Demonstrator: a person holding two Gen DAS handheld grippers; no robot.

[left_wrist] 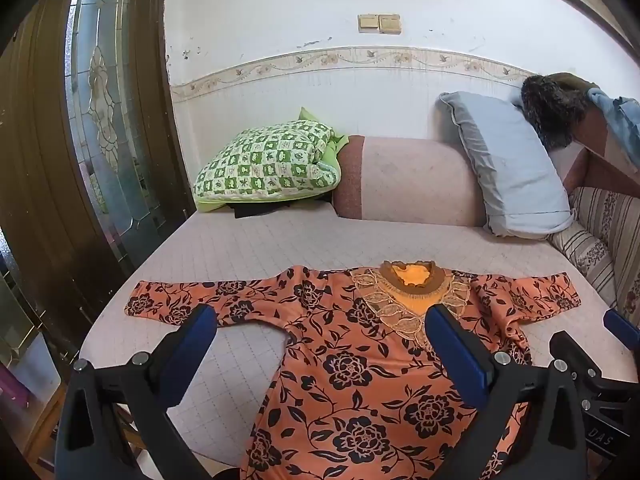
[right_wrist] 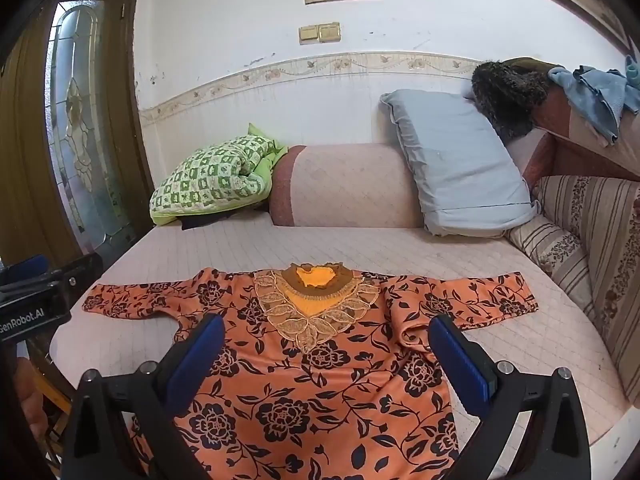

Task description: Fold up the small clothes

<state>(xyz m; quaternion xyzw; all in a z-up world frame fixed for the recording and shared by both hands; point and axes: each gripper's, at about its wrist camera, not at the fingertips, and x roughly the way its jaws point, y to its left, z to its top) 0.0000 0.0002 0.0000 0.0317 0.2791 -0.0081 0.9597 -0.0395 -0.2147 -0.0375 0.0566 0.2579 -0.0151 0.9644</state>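
Orange floral blouse (left_wrist: 360,368) lies flat, unfolded; both grippers, left (left_wrist: 320,320) and right (right_wrist: 326,330), gape wide and empty; pinching only its slippery top layer could drag it askew.

Orange floral blouse (right_wrist: 320,368), flat and face up on the quilted mattress (right_wrist: 360,252), sleeves spread toward both side edges, neckline toward the far edge. Right gripper (right_wrist: 326,336) above its chest, blue fingers (right_wrist: 200,356) wide apart, empty. Grey pillow (right_wrist: 456,168), far right corner.
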